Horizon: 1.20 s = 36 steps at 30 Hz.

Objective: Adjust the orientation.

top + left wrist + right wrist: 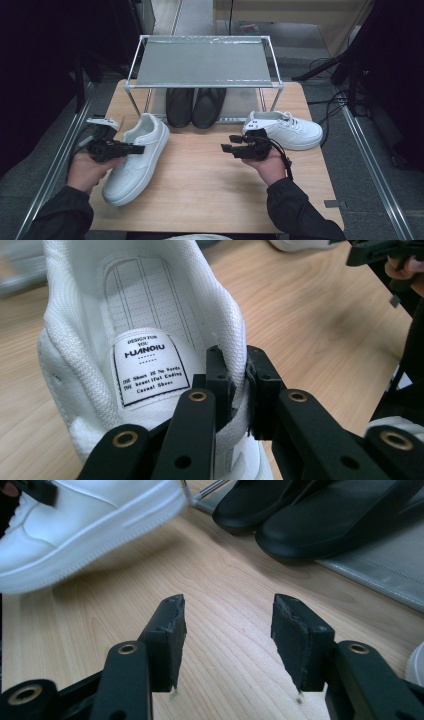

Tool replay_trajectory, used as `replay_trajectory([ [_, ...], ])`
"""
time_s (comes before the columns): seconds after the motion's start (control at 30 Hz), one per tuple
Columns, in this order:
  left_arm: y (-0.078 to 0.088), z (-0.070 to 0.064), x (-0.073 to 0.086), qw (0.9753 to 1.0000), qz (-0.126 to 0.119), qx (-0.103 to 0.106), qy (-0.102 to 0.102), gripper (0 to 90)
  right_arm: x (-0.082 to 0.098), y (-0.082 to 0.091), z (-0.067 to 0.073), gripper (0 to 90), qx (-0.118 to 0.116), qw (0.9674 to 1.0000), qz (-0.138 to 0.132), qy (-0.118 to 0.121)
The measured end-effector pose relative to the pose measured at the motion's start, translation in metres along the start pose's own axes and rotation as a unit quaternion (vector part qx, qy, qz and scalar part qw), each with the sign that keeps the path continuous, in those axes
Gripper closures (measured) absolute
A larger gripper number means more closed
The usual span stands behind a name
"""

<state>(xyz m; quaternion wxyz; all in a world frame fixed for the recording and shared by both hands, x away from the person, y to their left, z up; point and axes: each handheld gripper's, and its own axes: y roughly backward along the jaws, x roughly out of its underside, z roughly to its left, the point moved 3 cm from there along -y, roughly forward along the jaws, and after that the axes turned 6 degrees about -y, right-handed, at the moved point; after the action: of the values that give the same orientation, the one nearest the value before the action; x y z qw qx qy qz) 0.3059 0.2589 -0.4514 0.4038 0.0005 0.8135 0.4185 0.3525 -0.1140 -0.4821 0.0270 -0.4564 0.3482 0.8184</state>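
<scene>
The wooden worktop [200,175] carries a metal shoe rack [204,62] at its 12 o'clock edge, with a grey top shelf and a low shelf beneath. On that low shelf sit 2 black slippers [195,106], side by side and touching, toes toward the person. At 2 o'clock from the worktop's middle a laced white sneaker [287,130] lies just in front of the rack's right leg, toe pointing to 3 o'clock. At 9 o'clock lies the other white sneaker [137,157], heel toward the rack and toe toward 7 o'clock; in the left gripper view its printed insole label shows inside the opening. The left gripper [135,148] comes in from 9 o'clock, and its jaws are closed tight on the sneaker's padded collar, 1 jaw inside the shoe and 1 outside. The right gripper [227,145] hangs near the middle of the worktop, just in front of the laced sneaker and pointing to 9 o'clock; its jaws stand well apart with nothing between them, only bare wood below. Between the 2 grippers the worktop lies open, and the rack's front legs stand between the held sneaker and the shelves.
</scene>
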Motion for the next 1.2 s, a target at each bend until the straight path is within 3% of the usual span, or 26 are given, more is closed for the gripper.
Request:
replay_trajectory([
  [0.17, -0.024, -0.020, -0.014, 0.9989, 0.012, 0.037, -0.027, 83.2, 0.001, 0.003, -0.001, 48.7, 0.004, 1.0000, -0.002, -0.001],
  [0.37, -0.056, -0.041, -0.029, 0.9973, 0.027, 0.048, -0.049, 83.1, 0.002, 0.010, -0.002, 48.8, 0.008, 0.9999, -0.011, -0.010],
  [0.57, -0.084, -0.065, -0.038, 0.9935, 0.039, 0.070, -0.081, 83.0, 0.004, 0.015, -0.002, 48.8, 0.010, 0.9997, -0.013, -0.017],
  [0.67, -0.095, -0.073, -0.039, 0.9917, 0.041, 0.084, -0.088, 82.8, 0.006, 0.015, -0.002, 48.8, 0.012, 0.9997, -0.012, -0.018],
  [0.77, -0.108, -0.082, -0.037, 0.9889, 0.051, 0.088, -0.109, 82.8, 0.006, 0.015, 0.000, 48.8, 0.012, 0.9996, -0.016, -0.018],
  [0.87, -0.121, -0.086, -0.034, 0.9875, 0.053, 0.102, -0.108, 82.8, 0.008, 0.017, 0.002, 48.8, 0.012, 0.9997, -0.015, -0.012],
  [1.07, -0.131, -0.084, -0.031, 0.9874, 0.050, 0.106, -0.105, 81.2, 0.013, 0.020, 0.003, 48.8, 0.013, 0.9997, -0.014, -0.017],
  [1.2, -0.138, -0.087, -0.030, 0.9855, 0.058, 0.108, -0.117, 77.4, 0.016, 0.020, 0.004, 48.8, 0.013, 0.9997, -0.010, -0.017],
])
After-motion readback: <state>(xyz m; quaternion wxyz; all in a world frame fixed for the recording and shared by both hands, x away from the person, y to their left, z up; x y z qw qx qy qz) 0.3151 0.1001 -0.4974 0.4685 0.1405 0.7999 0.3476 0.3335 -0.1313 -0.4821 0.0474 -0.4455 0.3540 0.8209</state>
